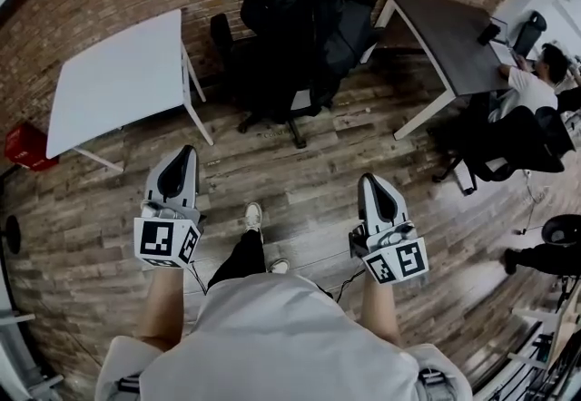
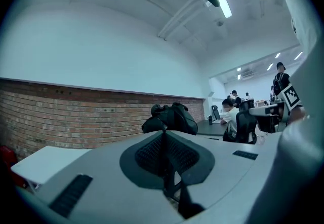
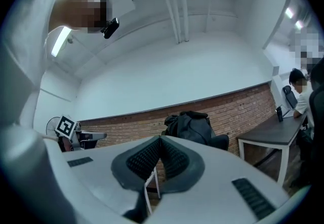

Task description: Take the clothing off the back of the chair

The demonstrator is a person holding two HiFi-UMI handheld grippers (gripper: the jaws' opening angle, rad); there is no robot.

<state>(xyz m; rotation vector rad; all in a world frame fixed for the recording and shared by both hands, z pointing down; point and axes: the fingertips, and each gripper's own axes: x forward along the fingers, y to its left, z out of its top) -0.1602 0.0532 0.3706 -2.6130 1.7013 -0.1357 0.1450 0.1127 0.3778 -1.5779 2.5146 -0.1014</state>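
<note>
Hanging over the back of the office chair (image 1: 263,86), the black clothing (image 1: 304,0) sits well ahead of both grippers. Left gripper (image 1: 186,154) and right gripper (image 1: 368,180) point toward it, each with jaws closed on nothing, above the wooden floor (image 1: 318,172).

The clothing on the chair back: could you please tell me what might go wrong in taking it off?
The black clothing is a bulky heap; a pinch may catch one layer and drop the rest.
The chair has a star base; a tug might swivel or roll it into the white table.
The left gripper and right gripper are shut; they must open first.
</note>
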